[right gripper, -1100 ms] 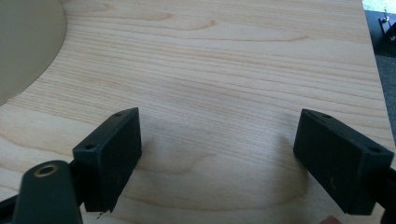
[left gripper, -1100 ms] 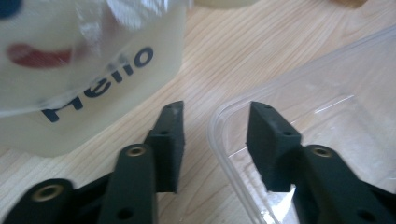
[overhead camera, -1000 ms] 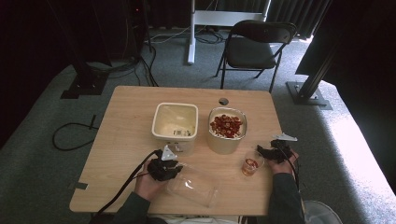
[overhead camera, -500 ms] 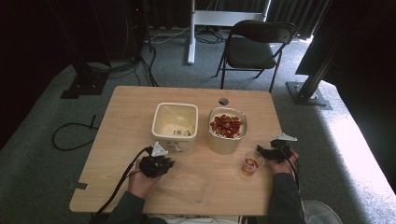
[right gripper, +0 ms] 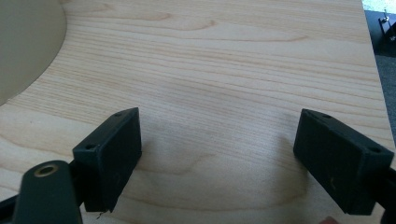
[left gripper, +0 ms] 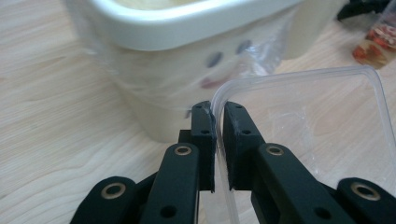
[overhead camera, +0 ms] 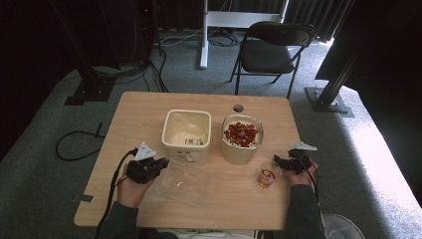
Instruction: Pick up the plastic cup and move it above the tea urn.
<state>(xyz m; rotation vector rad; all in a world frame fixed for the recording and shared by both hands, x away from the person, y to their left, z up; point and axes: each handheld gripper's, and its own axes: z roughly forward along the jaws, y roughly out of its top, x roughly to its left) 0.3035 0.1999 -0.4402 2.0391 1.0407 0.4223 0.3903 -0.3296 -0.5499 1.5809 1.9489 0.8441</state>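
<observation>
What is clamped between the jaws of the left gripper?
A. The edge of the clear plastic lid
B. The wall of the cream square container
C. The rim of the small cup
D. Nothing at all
A: in the left gripper view, the left gripper has its jaws closed on the rim of the clear plastic lid, with the cream square container standing just behind it.

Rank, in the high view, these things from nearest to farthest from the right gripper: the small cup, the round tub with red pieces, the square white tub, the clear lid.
From the right gripper:
1. Small cup, just beside it, toward the table's middle.
2. Round tub, behind the cup, toward the far edge.
3. Square white tub, left of the round one.
4. Clear lid, at the front left, pinched in the left gripper.
</observation>
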